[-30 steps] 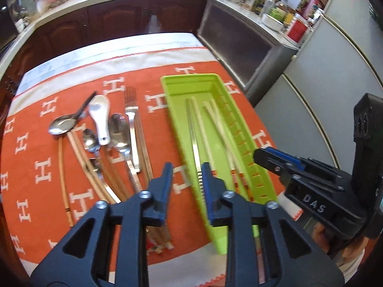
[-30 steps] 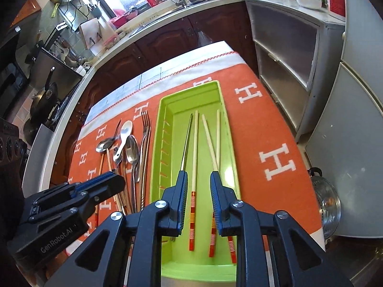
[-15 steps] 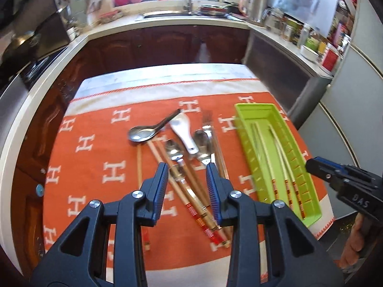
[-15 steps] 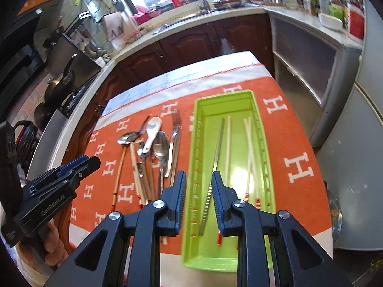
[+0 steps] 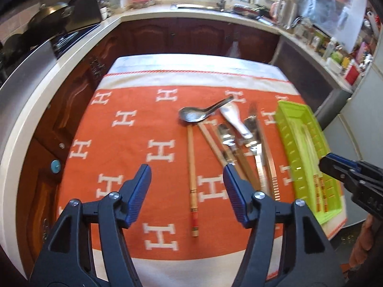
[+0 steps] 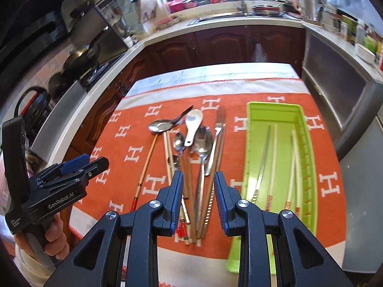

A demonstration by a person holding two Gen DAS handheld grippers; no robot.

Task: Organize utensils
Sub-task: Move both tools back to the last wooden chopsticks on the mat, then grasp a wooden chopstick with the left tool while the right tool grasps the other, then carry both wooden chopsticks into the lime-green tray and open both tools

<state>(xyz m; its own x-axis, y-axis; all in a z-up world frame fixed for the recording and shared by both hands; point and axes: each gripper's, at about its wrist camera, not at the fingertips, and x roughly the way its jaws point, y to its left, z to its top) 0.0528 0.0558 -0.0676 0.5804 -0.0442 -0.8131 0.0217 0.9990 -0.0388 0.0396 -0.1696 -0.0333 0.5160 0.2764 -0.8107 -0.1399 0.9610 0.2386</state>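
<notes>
A heap of utensils lies on the orange cloth: a metal soup spoon (image 6: 159,125), a white ceramic spoon (image 6: 194,124), a fork (image 6: 219,122), more spoons and chopsticks. One lone chopstick (image 5: 191,162) lies left of the heap. The green tray (image 6: 275,105) to the right holds several chopsticks. My left gripper (image 5: 186,174) hovers above the lone chopstick, its jaws opening, nothing between the pads. My right gripper (image 6: 198,179) hangs over the handle ends of the heap, jaws narrowly apart and holding nothing.
The cloth-covered table (image 5: 191,67) is ringed by dark wooden cabinets and a pale counter. A stove with pans (image 6: 81,55) stands on the left, a sink (image 6: 215,19) at the back. A person's hand (image 6: 55,236) holds the left gripper's handle.
My left gripper swung left from beside the tray to the cloth left of the heap, and its jaws widened. My right gripper shifted left from over the tray to above the utensil handles.
</notes>
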